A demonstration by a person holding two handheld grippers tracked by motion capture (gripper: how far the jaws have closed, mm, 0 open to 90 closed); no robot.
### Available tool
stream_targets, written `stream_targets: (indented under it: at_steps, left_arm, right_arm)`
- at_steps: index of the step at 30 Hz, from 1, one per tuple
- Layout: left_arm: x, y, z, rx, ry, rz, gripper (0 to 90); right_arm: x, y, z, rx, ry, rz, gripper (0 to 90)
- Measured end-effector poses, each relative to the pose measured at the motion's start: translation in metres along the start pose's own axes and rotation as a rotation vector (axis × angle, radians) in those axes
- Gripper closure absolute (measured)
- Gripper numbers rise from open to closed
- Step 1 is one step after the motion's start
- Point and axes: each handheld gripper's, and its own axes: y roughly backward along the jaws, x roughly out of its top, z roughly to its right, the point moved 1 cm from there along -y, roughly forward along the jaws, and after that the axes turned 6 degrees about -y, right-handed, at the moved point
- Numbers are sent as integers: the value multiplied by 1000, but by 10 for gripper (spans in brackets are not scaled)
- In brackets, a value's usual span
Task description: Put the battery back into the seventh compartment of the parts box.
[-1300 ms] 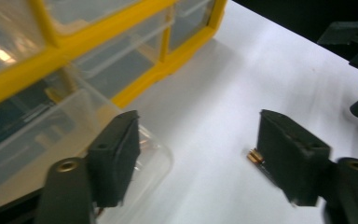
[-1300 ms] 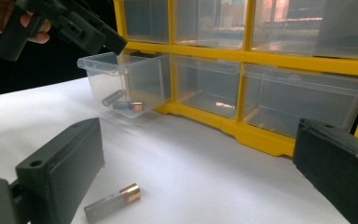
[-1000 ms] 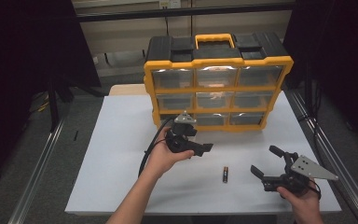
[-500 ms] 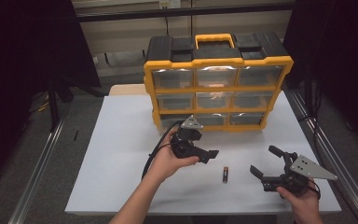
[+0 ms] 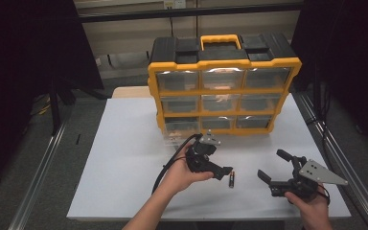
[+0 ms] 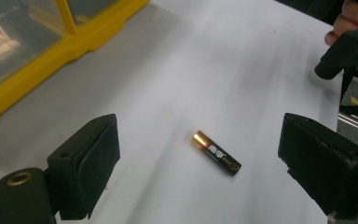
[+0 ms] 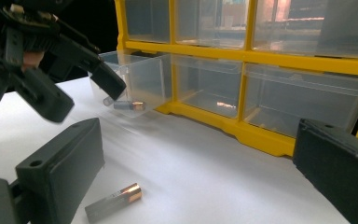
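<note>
Since a second ago, the left hand-held gripper [image 5: 219, 168] has been carried down and rightward toward the AA battery [image 5: 230, 179], jaws spread apart and empty. Nearest, the right hand-held gripper [image 5: 274, 166] is held over the white tabletop [image 5: 124, 158], jaws likewise apart. The battery is seen lying flat between both grippers. Farther back, a clear drawer [image 7: 135, 84] is pulled out of the yellow organizer [image 5: 223, 91], another battery [image 7: 129, 106] inside it.

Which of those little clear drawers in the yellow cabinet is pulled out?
The bottom-left drawer of the organizer: it juts out past the yellow frame with a battery lying inside, while the other drawers sit flush.
</note>
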Motion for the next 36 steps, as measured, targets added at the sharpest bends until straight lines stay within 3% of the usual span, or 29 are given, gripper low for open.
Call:
stream_targets:
  at_steps: [6, 8, 10, 14, 20, 23, 25, 26, 27, 28, 35, 36]
  left_arm:
    - [-8, -16, 6, 7, 17, -32, 126]
    - [-11, -23, 8, 9, 22, -16, 127]
    - [-13, -26, 8, 5, 9, -63, 138]
    - [-15, -34, 12, -13, 17, -76, 165]
    - [-20, -43, 15, -32, 16, -95, 323]
    - [-22, -46, 17, -30, -5, -109, 396]
    - [-23, -49, 18, -36, 9, -106, 446]
    - [-23, -50, 20, 0, 0, -127, 464]
    - [-23, -51, 20, 5, -8, -135, 492]
    - [-25, -54, 19, -30, 0, -119, 499]
    - [-30, -57, 20, -15, 29, -134, 643]
    - [-30, -56, 18, -6, -1, -143, 676]
  right_arm:
    - [0, 0, 0, 0, 1, -1, 16]
    - [0, 0, 0, 0, 0, -1, 16]
    - [0, 0, 0, -1, -1, 0, 16]
    - [0, 0, 0, 1, 1, 0, 16]
    - [0, 0, 0, 3, -1, 3, 16]
    - [0, 0, 1, 2, -1, 3, 16]
    - [0, 0, 0, 3, -1, 2, 16]
    - [0, 0, 1, 3, -1, 3, 16]
    - [0, 0, 1, 3, 0, 3, 16]
    - [0, 0, 1, 3, -1, 3, 16]
    - [0, 1, 1, -3, -2, 2, 16]
    - [0, 1, 1, -4, -2, 4, 16]
